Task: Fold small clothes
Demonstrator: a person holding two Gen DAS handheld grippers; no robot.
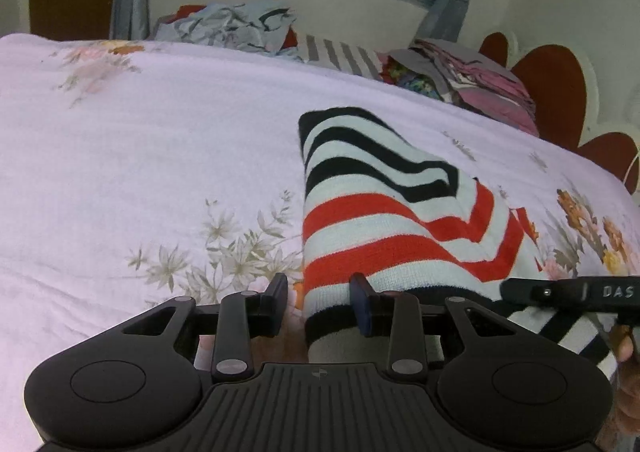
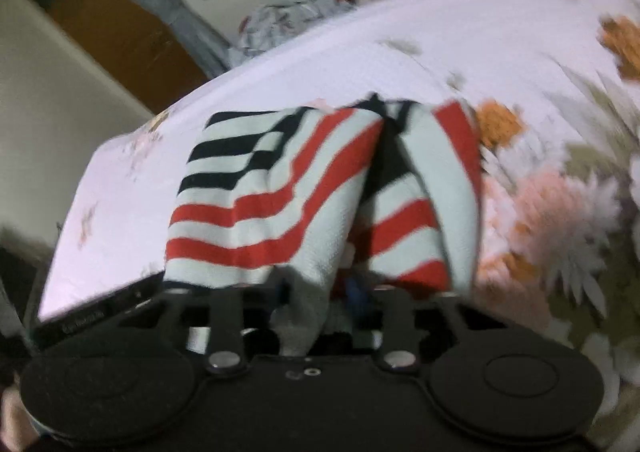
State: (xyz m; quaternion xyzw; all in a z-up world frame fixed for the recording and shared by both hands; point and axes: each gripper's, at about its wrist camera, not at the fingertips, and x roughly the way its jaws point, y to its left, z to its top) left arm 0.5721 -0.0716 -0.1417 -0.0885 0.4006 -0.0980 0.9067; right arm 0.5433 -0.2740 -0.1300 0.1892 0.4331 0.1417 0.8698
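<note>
A small knit garment with white, red and black stripes (image 1: pixel 384 212) lies on the pale floral bedsheet (image 1: pixel 140 156), partly folded over itself. My left gripper (image 1: pixel 320 302) is open at the garment's near black-trimmed edge, its fingers standing apart on either side of that edge. In the blurred right wrist view the same garment (image 2: pixel 280 192) is bunched and lifted right in front of my right gripper (image 2: pixel 316 292). Cloth sits between the right fingers, which look closed on it. The right gripper's body (image 1: pixel 572 292) also shows in the left wrist view at the right.
A pile of other clothes (image 1: pixel 240 28) and folded pink cloth (image 1: pixel 480 84) lies along the bed's far edge under a window. A red scalloped headboard (image 1: pixel 552 84) is at the right. A brown door (image 2: pixel 112 20) stands beyond the bed.
</note>
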